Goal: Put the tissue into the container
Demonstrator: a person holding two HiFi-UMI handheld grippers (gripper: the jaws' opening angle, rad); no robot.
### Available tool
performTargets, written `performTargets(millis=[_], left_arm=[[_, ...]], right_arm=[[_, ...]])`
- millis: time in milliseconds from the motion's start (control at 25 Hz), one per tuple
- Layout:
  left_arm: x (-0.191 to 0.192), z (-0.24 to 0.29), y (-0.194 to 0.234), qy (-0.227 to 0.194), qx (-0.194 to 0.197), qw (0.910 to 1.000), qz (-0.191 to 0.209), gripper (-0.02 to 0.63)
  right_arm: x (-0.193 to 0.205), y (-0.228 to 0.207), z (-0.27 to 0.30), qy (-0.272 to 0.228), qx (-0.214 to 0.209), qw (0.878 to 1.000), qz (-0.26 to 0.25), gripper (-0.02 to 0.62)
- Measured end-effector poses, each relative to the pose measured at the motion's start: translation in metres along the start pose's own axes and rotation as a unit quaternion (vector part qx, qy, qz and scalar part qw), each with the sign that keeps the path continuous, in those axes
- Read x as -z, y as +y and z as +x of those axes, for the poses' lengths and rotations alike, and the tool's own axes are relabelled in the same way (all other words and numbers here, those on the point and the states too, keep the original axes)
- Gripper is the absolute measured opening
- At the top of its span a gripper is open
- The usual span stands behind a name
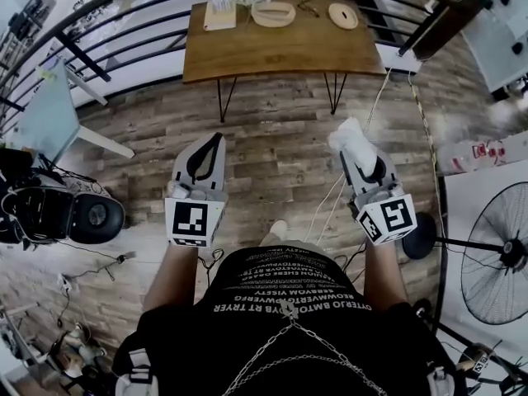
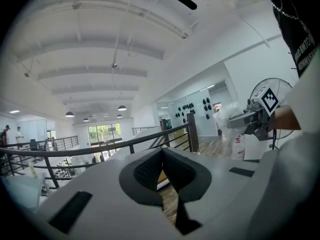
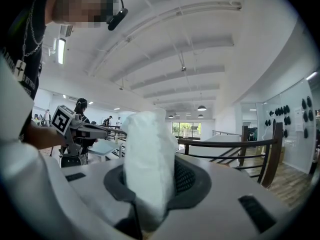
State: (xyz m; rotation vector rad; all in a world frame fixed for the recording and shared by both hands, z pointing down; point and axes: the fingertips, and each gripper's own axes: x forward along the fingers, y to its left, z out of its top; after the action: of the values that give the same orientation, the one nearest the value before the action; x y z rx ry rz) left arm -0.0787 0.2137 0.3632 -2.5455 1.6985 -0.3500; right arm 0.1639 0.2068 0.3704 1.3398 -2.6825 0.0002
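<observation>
Tissue [image 3: 147, 154] stands pinched in the right gripper [image 1: 356, 148], long axis along its jaws; container [image 1: 273, 25] sits well ahead, slightly leftward, on the table [image 1: 280, 52]; left gripper [image 1: 217, 138] is pressed together, empty.

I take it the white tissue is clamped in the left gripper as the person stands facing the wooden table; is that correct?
Not quite: the white tissue is clamped in the right gripper, not the left, as the right gripper view shows. The left gripper holds nothing. The person does face the wooden table.
</observation>
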Motion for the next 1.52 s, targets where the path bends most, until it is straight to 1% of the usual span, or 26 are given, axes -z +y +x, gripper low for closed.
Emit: performTargets(millis=[200, 320, 560, 760, 1040, 1280, 1520], left_arm=[[-0.019, 0.021, -0.01, -0.01, -0.008, 0.9998, 0.018, 0.025], [-0.024, 0.025, -0.009, -0.011, -0.014, 0.9996, 0.019, 0.025], [-0.009, 0.019, -0.003, 0.012, -0.025, 0.9995, 0.013, 0.025], [0.003, 0.019, 0.012, 0.025, -0.034, 0.9991, 0.006, 0.025], [-0.005, 0.034, 0.019, 0.012, -0.017, 0.9997, 0.012, 0.025], [0.001, 0.043, 0.022, 0.019, -0.011, 0.9997, 0.013, 0.025], [-0.002, 0.052, 0.031, 0.02, -0.01, 0.9997, 0.013, 0.025]], right_arm=[[-0.004, -0.028, 0.007, -0.014, -0.006, 1.0, -0.002, 0.115], [-0.01, -0.036, 0.011, -0.022, -0.009, 1.0, -0.007, 0.115], [-0.007, -0.04, 0.019, -0.017, -0.019, 1.0, -0.004, 0.115], [-0.006, -0.034, 0.032, -0.013, -0.024, 1.0, -0.005, 0.115], [-0.008, -0.028, 0.045, -0.015, -0.019, 1.0, -0.004, 0.115], [-0.007, -0.036, 0.053, -0.014, -0.014, 1.0, -0.003, 0.115], [-0.008, -0.042, 0.061, -0.011, -0.008, 1.0, 0.001, 0.115]])
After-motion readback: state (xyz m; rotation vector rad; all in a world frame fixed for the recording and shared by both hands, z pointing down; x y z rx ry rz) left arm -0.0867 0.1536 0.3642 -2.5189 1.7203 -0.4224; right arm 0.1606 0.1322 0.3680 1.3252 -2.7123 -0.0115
